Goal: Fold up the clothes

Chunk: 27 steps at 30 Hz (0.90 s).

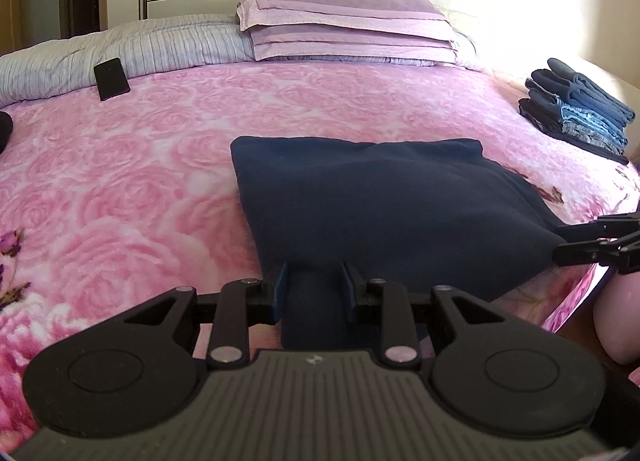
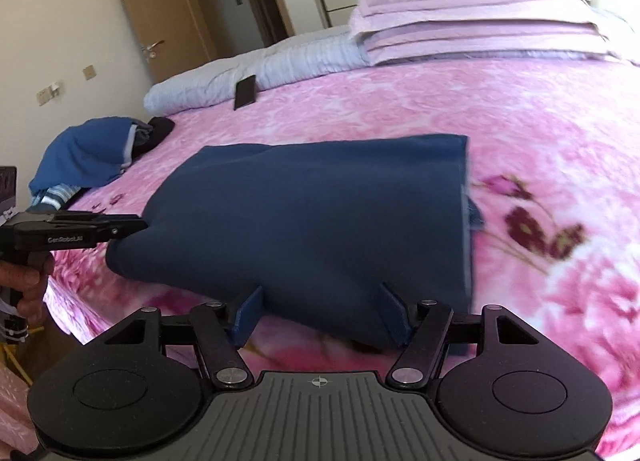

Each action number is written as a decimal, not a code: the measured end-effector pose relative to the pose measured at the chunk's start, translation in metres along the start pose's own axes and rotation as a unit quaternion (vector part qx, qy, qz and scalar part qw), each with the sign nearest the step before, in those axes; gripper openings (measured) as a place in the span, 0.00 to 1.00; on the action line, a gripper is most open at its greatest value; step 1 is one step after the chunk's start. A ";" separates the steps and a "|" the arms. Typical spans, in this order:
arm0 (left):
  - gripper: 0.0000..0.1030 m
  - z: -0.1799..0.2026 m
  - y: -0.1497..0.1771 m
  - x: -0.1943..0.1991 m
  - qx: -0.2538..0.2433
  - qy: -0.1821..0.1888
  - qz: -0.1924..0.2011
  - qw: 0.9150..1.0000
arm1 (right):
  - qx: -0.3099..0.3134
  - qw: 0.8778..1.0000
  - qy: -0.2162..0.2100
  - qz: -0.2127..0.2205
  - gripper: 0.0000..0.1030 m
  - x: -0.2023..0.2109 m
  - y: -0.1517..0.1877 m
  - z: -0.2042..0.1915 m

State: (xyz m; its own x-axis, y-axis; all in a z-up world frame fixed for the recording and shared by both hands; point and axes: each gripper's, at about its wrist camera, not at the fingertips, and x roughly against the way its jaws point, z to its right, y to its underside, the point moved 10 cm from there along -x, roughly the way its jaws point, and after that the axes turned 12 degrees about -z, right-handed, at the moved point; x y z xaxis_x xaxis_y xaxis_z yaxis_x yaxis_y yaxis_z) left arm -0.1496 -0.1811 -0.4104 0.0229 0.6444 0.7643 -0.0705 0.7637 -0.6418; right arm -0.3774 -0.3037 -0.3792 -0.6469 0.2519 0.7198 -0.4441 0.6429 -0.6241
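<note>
You hold the navy garment (image 1: pixel 372 201), folded into a compact rectangle on the pink bed (image 1: pixel 120 189), by its near edge. Left gripper (image 1: pixel 314 289) fingers pinch a bunched fold; right gripper (image 2: pixel 320 309) fingers stand spread around the hem, likely to keep the layers aligned.

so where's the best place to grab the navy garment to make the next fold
Probably by the near edge of the navy garment, at its two near corners, coming in from the bedside. It lies as a flat folded rectangle on the pink blanket, and that edge overhangs towards the tongs. The left tongs and right tongs already straddle it there.
</note>
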 end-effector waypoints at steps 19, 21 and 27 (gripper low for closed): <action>0.37 0.049 0.023 0.027 -0.188 -0.058 -0.008 0.980 | 0.251 0.962 0.108 -0.012 0.64 -0.010 0.017 -0.063; 0.37 0.048 0.024 0.023 -0.183 -0.061 -0.011 0.981 | 0.260 0.960 0.107 -0.016 0.64 -0.020 0.015 -0.068; 0.38 0.047 0.025 0.021 -0.185 -0.064 -0.017 0.981 | 0.260 0.959 0.109 -0.026 0.64 -0.031 0.011 -0.067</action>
State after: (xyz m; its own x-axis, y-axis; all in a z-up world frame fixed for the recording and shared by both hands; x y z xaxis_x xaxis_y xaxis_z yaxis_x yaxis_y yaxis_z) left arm -0.1982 -0.1502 -0.4078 -0.1086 0.6263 0.7720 0.2951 0.7619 -0.5765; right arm -0.3205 -0.2558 -0.3883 -0.4952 0.4104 0.7658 -0.7581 0.2263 -0.6116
